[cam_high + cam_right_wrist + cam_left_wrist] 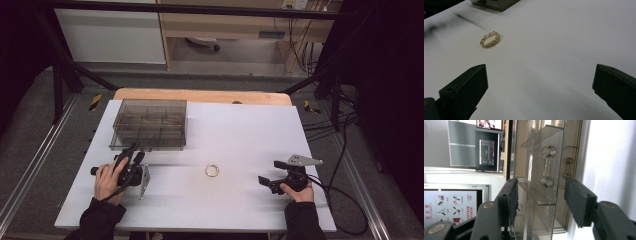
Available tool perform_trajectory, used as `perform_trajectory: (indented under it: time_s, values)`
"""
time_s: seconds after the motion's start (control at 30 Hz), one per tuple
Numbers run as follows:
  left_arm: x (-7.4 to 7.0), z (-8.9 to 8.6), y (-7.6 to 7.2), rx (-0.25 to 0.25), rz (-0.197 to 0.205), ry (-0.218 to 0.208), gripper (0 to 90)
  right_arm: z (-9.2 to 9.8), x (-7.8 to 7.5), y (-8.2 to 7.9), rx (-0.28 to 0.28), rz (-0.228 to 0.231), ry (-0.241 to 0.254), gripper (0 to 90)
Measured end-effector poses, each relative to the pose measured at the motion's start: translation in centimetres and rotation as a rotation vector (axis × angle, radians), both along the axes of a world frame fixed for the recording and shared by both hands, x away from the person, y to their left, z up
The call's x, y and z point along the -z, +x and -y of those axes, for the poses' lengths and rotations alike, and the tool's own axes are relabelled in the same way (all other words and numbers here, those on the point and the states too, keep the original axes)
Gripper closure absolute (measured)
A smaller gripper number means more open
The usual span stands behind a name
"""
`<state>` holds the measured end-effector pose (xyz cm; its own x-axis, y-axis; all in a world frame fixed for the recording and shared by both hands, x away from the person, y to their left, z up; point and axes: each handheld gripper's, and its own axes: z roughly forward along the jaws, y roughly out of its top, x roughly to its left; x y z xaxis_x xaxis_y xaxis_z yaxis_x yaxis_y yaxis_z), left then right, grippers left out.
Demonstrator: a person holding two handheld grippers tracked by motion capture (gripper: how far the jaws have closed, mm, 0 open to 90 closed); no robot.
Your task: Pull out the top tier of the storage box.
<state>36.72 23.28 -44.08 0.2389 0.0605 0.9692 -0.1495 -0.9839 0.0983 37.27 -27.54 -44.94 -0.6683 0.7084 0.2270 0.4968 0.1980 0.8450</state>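
- Nearest the person's edge of the white desk (240, 130), two hands rest on the surface, each holding black tongs; dark sleeves come in over that near edge.
- The right tongs (272, 172) sit close to the near right corner, well in from the right edge, and point left across the desk. In the right gripper view (540, 82) the jaws stand wide apart with nothing but bare white surface between them.
- The left tongs (131, 151) lie near the left edge, turned on their side and aimed at the far side. In the left gripper view (540, 200) the jaws are partly open and grip nothing; the pads stand clear on either side of the box's pull.
- Between the two hands, about midway along the desk and a little back from the near edge, lies the small gold chain-link ring (212, 170), flat on the surface. It is well apart from both tongs, with open white desk all round it. The right gripper view shows it (490, 39) ahead of the jaws and off toward the left one.
- Farther back, at the far left corner, stands the smoky clear plastic box with inner dividers (150, 124). Its front wall carries a clear bar handle on two round knobs (547, 166), just ahead of the left tongs.
- The far right part of the desk is bare up to its edge.
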Motion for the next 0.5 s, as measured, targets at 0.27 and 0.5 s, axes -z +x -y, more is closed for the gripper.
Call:
perform_trajectory:
  time_s: [0.27, 0.5]
  values:
    - [-0.42, 0.13, -0.17, -0.007, -0.05, -0.055, 32.8, -0.01, 0.01, 0.0, 0.001, -0.001, 0.0, 0.7]
    - [-0.96, 0.08, -0.51, -0.005, -0.098, -0.146, 27.6, 0.01, -0.01, -0.01, 0.001, 0.0, 0.001, 0.7]
